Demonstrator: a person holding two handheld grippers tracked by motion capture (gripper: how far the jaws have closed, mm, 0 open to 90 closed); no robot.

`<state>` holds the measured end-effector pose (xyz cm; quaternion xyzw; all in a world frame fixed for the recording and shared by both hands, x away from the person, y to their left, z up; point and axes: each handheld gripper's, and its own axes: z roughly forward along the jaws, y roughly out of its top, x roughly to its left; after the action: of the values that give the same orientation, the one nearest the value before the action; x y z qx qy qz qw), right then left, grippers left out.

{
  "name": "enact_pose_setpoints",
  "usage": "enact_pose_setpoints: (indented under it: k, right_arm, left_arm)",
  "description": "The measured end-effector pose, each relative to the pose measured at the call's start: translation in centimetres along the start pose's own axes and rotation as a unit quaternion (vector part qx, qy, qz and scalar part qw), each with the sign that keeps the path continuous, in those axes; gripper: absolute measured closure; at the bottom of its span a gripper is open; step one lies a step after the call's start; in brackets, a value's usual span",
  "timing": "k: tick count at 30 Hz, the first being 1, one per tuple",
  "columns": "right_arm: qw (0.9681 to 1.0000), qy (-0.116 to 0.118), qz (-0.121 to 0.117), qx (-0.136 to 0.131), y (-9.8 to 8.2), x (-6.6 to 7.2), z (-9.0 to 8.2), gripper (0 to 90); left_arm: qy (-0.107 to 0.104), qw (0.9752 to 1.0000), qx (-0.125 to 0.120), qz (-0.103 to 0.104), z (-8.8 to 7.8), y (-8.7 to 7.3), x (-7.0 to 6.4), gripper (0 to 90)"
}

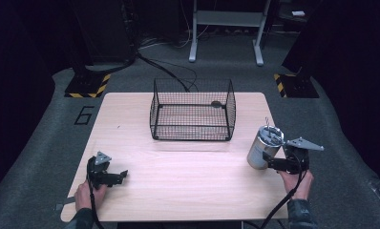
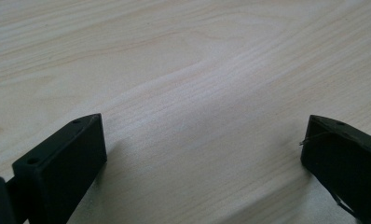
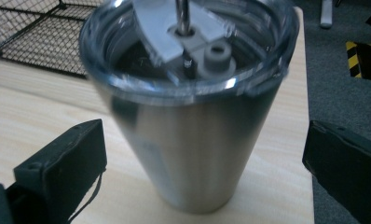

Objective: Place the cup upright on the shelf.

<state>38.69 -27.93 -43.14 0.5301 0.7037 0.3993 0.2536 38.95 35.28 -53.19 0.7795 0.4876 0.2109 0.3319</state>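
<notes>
Over at the near left corner of the worktop (image 1: 145, 162), the left gripper (image 1: 117, 177) rests low, and its own view shows bare pale wood grain between jaws spread wide, holding nothing. From above, a black wire basket (image 1: 193, 110) stands mid-worktop toward the far edge. At the right edge, the right gripper (image 1: 273, 161) meets a steel tumbler (image 1: 263, 147). The right gripper view adds its clear lid (image 3: 188, 42) with a grey slider; the tumbler stands between wide jaws, neither one touching it.
</notes>
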Motion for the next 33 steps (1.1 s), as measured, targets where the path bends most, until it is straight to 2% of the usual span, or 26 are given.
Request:
enact_pose_setpoints:
  k: [3,5,16,23,33]
  right_arm:
    - [0.9999,0.010,0.005,-0.004,0.6,-0.1,0.5,0.0]
    - [0.9998,0.018,-0.001,-0.010,1.3,0.1,1.2,0.0]
    - [0.9994,0.031,-0.002,-0.016,2.2,0.1,2.9,0.0]
    - [0.9993,0.031,-0.008,-0.018,2.4,0.1,3.2,0.0]
    - [0.9992,0.027,-0.005,-0.028,2.2,0.2,3.2,0.8]
  left_arm:
    - [0.001,1.0000,-0.003,-0.001,0.1,0.0,0.0,0.0]
    - [0.001,1.0000,-0.003,-0.001,0.0,0.0,0.0,0.0]
    - [0.000,1.0000,0.000,0.000,0.0,0.0,0.0,0.0]
    - [0.001,1.0000,-0.003,0.000,0.0,0.0,0.0,0.0]
    - [-0.001,1.0000,0.004,0.005,-0.1,0.0,0.1,0.0]
